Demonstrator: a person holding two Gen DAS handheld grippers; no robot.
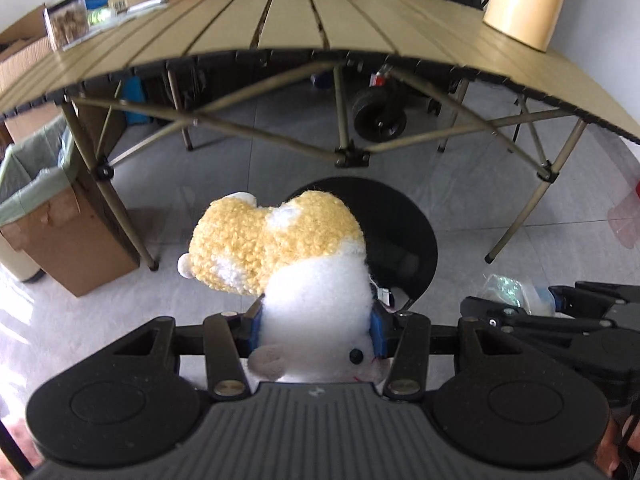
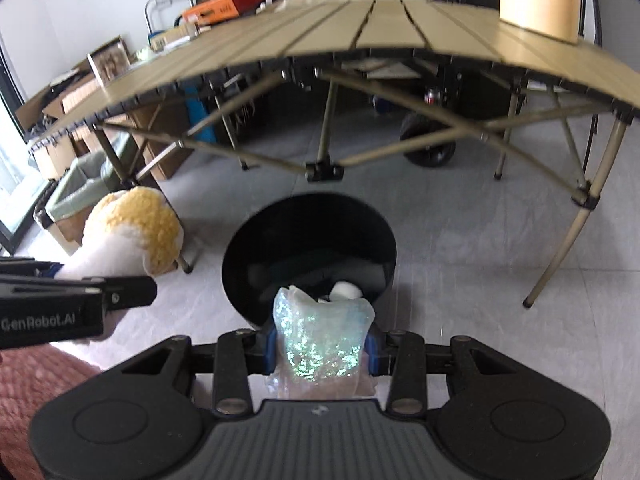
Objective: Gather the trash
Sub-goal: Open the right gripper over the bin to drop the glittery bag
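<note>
Plush (image 1: 280,256), yellow and white, is sitting clamped between the blue pads of the left tool (image 1: 318,326), its fuzzy head sticking out past the fingertips. The right tool (image 2: 322,350) is gripping a crumpled glittery wrapper (image 2: 322,340) in the same way. Both tools are pointing steeply down over a black bin (image 2: 308,236) standing on the grey tiled floor (image 2: 480,248); the wrapper is hanging just over the bin's near rim, and a white lump is lying inside. In the right wrist view the plush is hanging to the left of the bin, not over its opening. Behind the bin, a slatted folding surface (image 1: 304,12) is carrying a tan bottle (image 1: 524,0) at its right end. A lined cardboard box (image 1: 60,220) is standing by its left leg.
</note>
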